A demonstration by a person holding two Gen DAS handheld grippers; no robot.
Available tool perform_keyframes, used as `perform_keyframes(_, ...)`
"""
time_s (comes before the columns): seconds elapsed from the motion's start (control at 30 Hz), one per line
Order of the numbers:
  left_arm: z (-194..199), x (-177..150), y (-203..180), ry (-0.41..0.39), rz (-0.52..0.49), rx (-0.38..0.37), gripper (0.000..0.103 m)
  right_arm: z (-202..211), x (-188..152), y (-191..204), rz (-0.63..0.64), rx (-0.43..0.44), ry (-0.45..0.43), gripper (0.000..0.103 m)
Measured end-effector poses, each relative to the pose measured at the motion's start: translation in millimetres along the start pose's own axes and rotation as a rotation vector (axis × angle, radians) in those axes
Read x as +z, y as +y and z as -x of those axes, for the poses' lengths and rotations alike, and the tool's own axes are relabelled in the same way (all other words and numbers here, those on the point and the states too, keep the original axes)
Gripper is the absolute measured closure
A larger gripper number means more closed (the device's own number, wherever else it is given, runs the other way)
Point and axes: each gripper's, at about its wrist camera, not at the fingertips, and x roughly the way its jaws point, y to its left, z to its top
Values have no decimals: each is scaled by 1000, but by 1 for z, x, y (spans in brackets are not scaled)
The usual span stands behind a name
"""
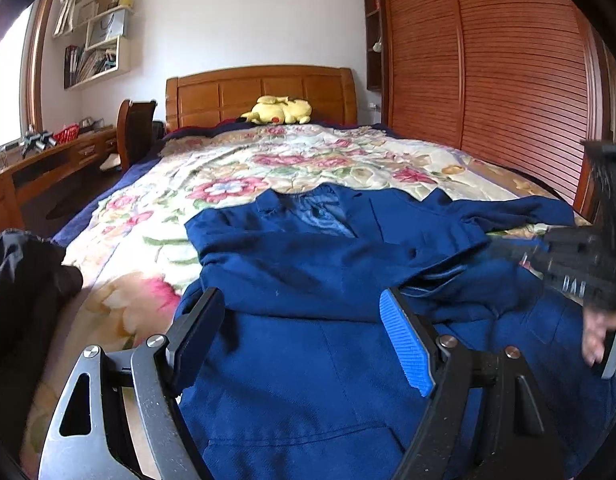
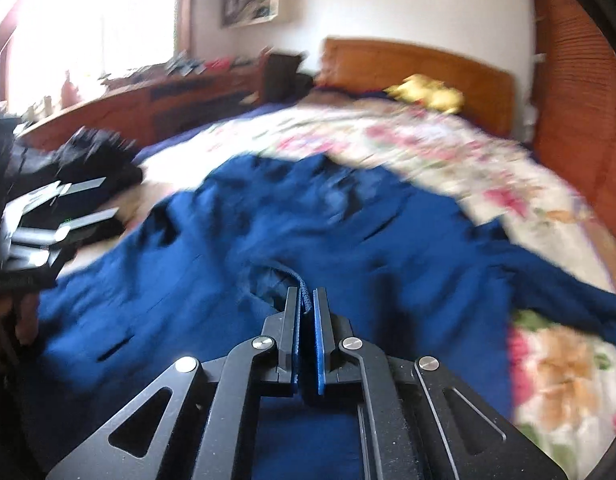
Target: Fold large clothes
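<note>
Right wrist only: right tool (image 2: 306,304) pinching blue jacket (image 2: 308,232) edge.

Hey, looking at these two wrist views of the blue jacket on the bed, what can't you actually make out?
- Blue jacket hem: cut off by the left wrist view's bottom edge and the open left tongs.
- Fabric edge pinched in the right tongs: which part is unclear, motion blur in the right wrist view.
- Dark clothes: cropped at the left edge.
- Shelf contents: too small.

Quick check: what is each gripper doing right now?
Left gripper: open, holding nothing.
Right gripper: shut on an edge of the blue jacket.
</note>
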Motion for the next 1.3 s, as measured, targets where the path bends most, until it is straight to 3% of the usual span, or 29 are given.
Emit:
perform_keyframes(0.2,-1,4,-16,-15,-18,-23,22,22,-15,-37,-87,-170,-36,98)
perform_keyframes(0.4,-3,6,-35,5,-33,-66,22,35,-39,-56,-196,-199,2,98)
perform_keyframes(0.67,3,10,-57,-18,-42,-139,22,74,-63,-47,-178,-268,30,93)
perform_keyframes(0.83,2,12,-68,-16,-39,-172,22,87,-68,-64,-168,-300,60,79)
perform_keyframes(0.93,0,13,-76,-18,-39,-187,22,98,-69,-83,-171,-340,59,61)
perform_keyframes(1.0,-2,13,-81,-14,-41,-193,22,103,-70,-100,-168,-356,61,33)
perform_keyframes(1.03,-4,13,-83,-12,-45,-194,22,105,-71,-109,-174,-367,61,29)
perform_keyframes(1.3,-17,7,-91,11,-51,-184,22,99,-71,-198,-270,-446,102,27)
